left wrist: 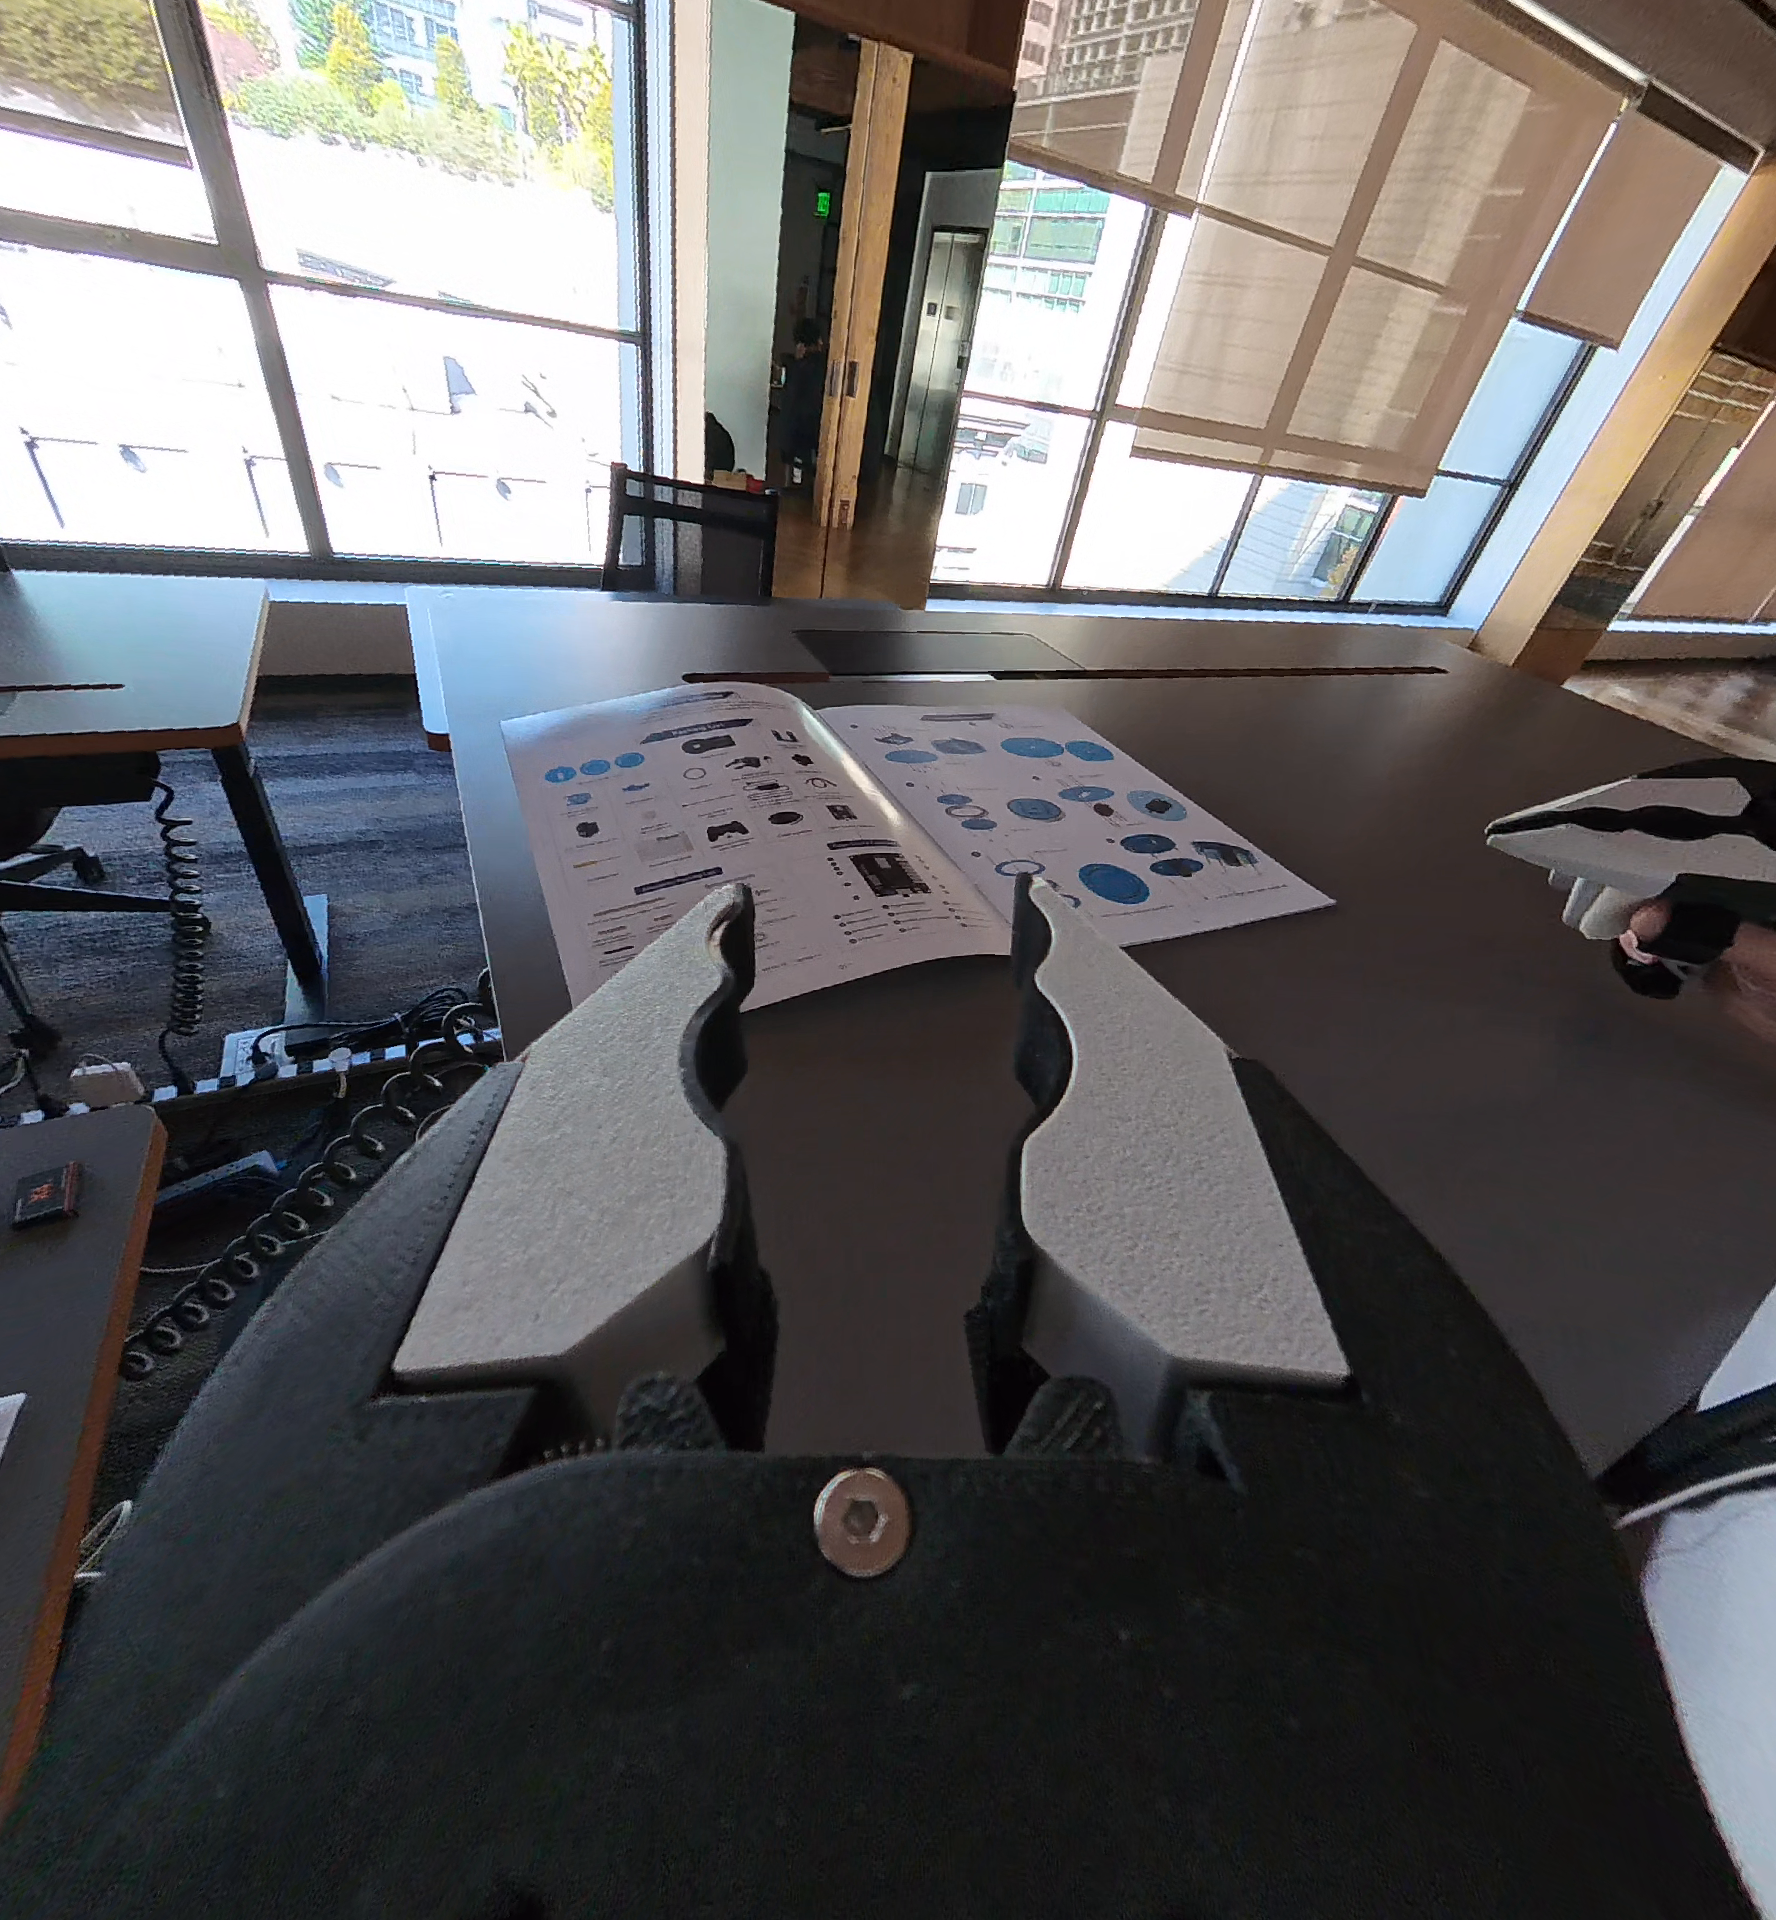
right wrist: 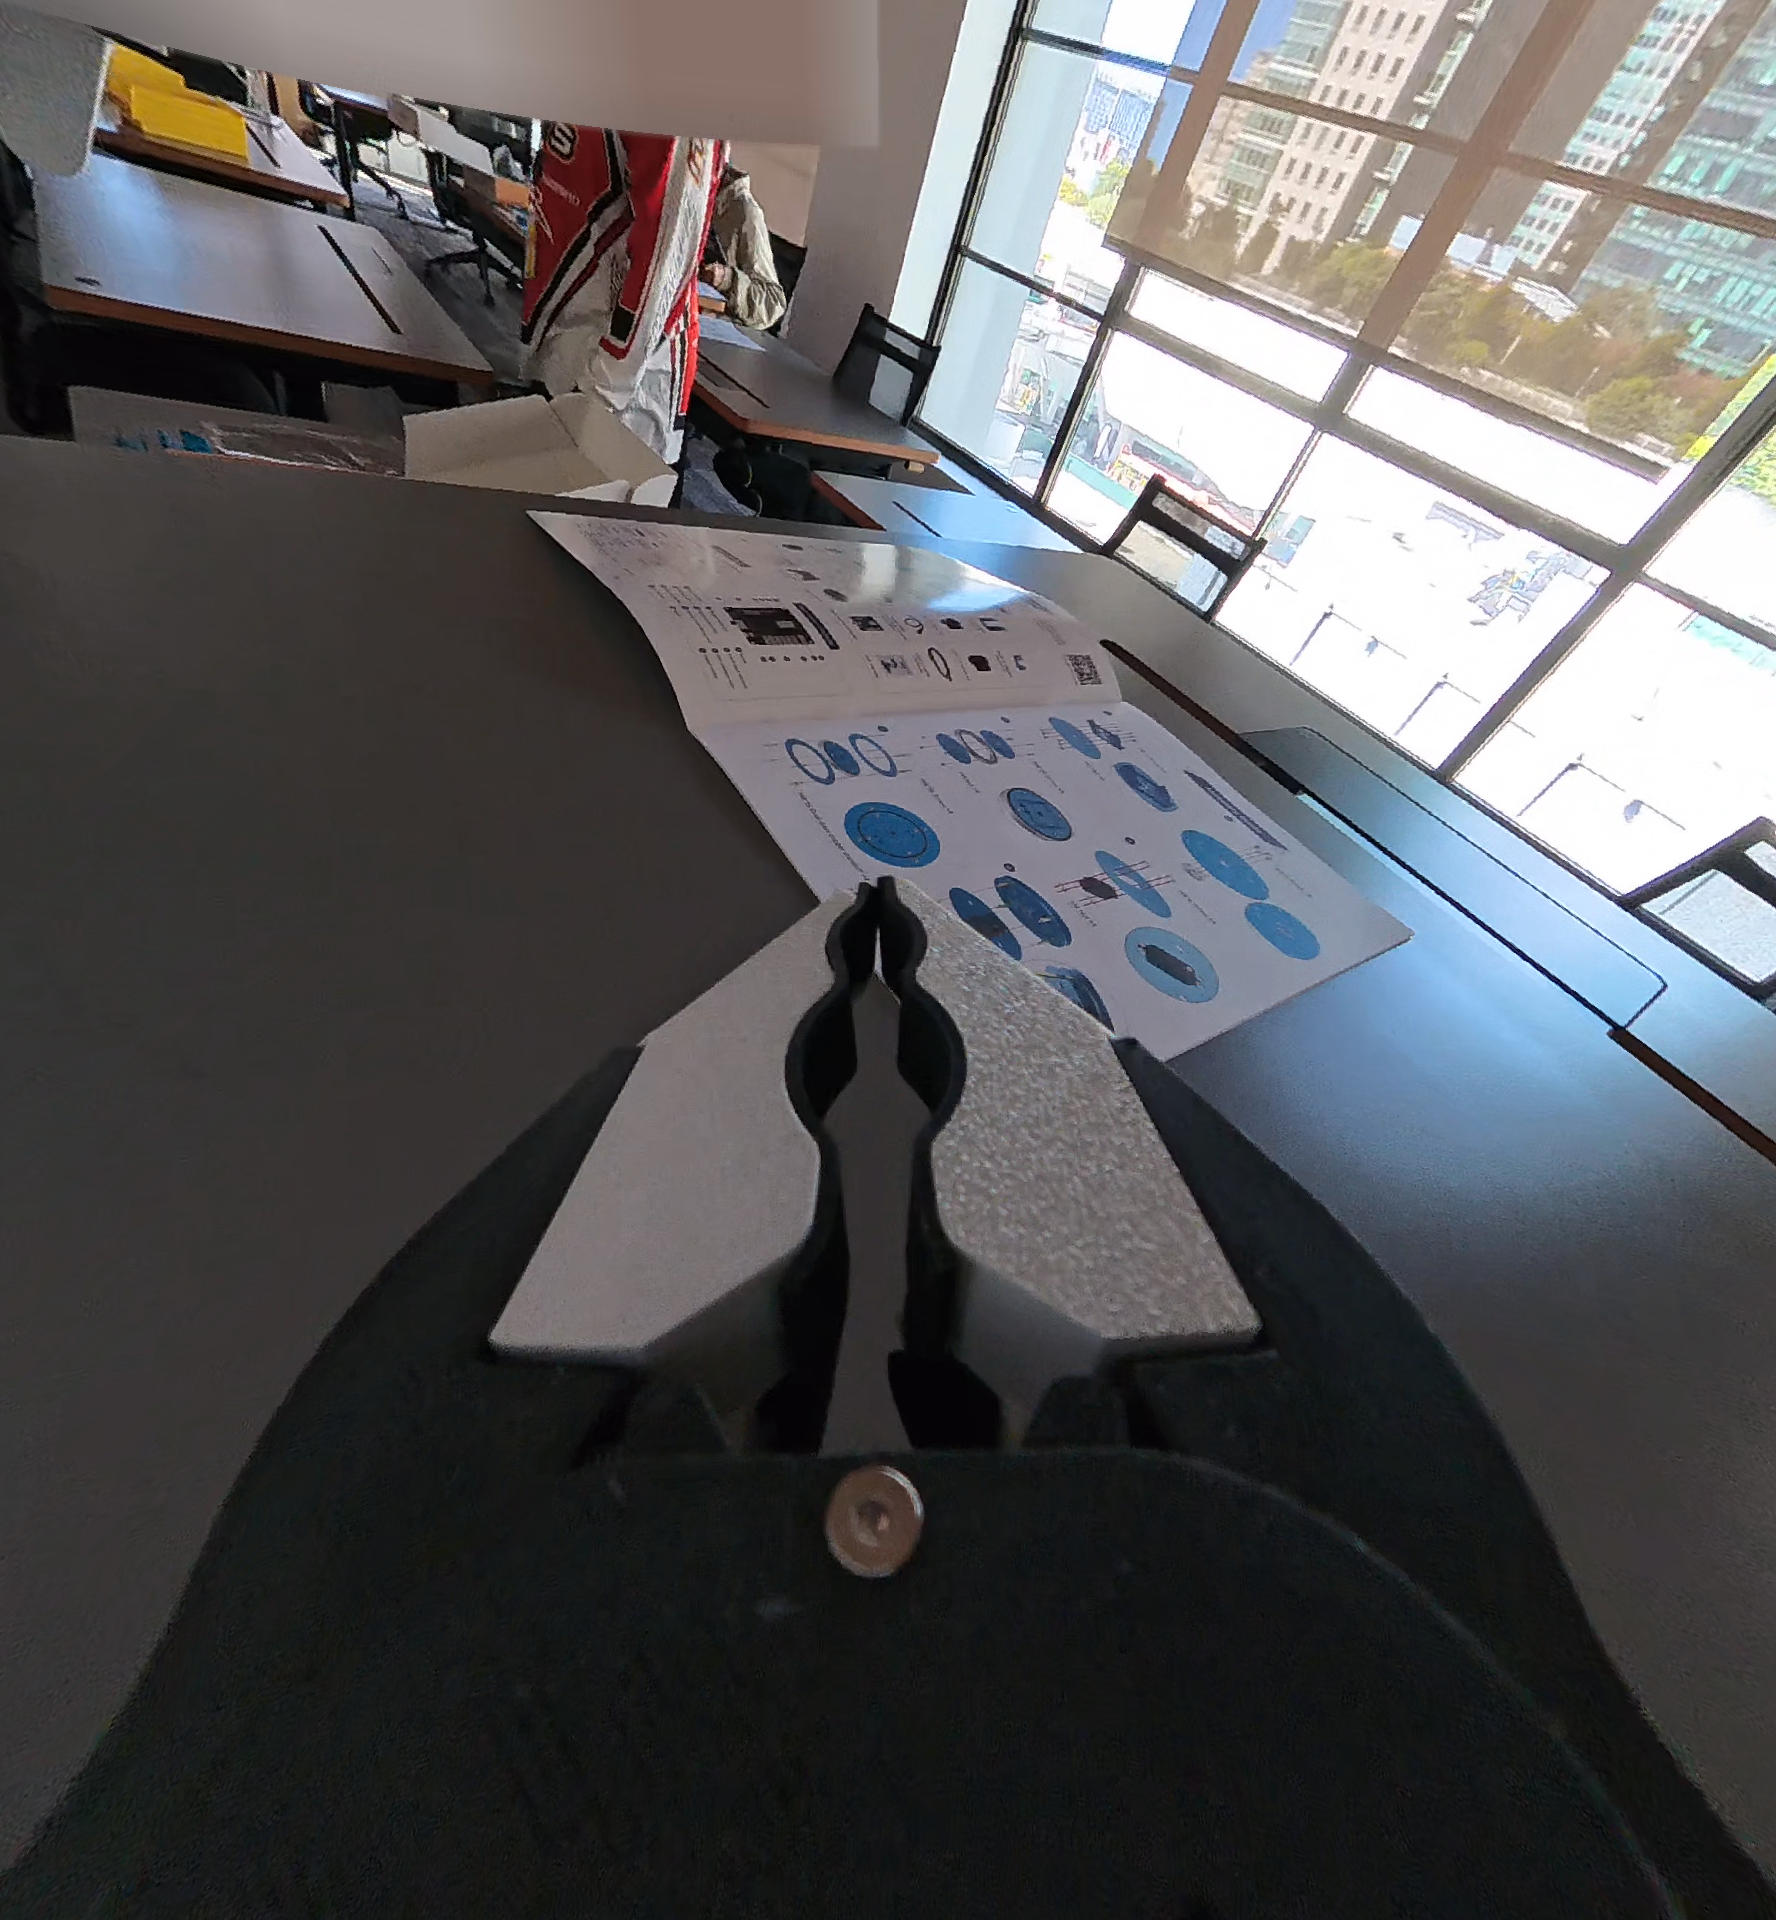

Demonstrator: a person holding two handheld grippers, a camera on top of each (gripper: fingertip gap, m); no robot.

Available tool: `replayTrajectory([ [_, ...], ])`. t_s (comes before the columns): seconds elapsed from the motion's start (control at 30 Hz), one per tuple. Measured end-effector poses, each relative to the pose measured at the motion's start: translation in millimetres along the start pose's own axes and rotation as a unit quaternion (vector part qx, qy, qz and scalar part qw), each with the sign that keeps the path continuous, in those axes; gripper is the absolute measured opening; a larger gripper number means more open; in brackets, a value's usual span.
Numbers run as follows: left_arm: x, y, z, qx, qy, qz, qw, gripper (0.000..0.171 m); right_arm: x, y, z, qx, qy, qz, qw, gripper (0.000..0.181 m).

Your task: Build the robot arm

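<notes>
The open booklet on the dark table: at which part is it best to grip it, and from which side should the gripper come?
Probably the near edge of the booklet, close to the spine, where the pages arch off the table. The open left gripper faces it and could come in low; elsewhere it lies flat.

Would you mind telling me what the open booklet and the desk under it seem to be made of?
The booklet looks like glossy coated paper: window light glares off its curved far page. The desk looks like a dark matte laminate over wood-toned board, judging by the orange-brown edge strip; the core itself is hidden.
</notes>
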State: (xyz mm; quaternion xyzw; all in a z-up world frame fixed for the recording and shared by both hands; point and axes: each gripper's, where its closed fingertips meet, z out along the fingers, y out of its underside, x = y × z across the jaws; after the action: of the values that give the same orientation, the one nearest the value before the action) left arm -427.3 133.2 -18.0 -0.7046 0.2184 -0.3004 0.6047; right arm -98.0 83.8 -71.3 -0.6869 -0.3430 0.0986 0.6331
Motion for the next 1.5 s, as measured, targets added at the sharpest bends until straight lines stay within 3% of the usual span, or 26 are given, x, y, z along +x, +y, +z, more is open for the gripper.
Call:
replayTrajectory([
  [0.23, 6.6, -5.3, 4.3, 0.015, 0.006, -0.002, 1.0, 0.047, -8.4, -1.8, 1.3, -0.006, 0.003, -0.045, 0.999, 0.0],
  [0.4, 25.8, -9.7, 20.7, 0.029, 0.045, -0.002, 0.999, 0.047, -10.3, -8.2, -0.2, 0.009, -0.012, -0.037, 0.999, 0.0],
  [0.7, 59.0, 10.9, 82.0, -0.004, 0.102, 0.0, 0.995, 0.047, 27.0, 18.7, 0.6, -0.027, -0.001, -0.071, 0.997, 0.0],
  [0.8, 54.7, 14.4, 100.7, -0.023, 0.089, 0.01, 0.996, 0.047, 35.3, 32.3, 0.1, -0.045, -0.001, -0.051, 0.998, 0.0],
  [1.1, 47.6, 16.0, 148.4, -0.043, 0.066, 0.045, 0.996, 0.045, 29.3, 26.4, 0.7, -0.006, -0.037, -0.024, 0.999, 0.0],
  [1.2, 50.3, 26.4, 151.8, -0.052, 0.08, 0.035, 0.995, 0.044, 22.2, 29.3, 2.5, -0.016, -0.058, -0.011, 0.998, 0.0],
  [1.5, 37.4, 37.0, 144.9, -0.049, 0.046, 0.05, 0.997, 0.043, 31.8, 32.6, 2.2, -0.024, -0.034, -0.005, 0.999, 0.0],
])
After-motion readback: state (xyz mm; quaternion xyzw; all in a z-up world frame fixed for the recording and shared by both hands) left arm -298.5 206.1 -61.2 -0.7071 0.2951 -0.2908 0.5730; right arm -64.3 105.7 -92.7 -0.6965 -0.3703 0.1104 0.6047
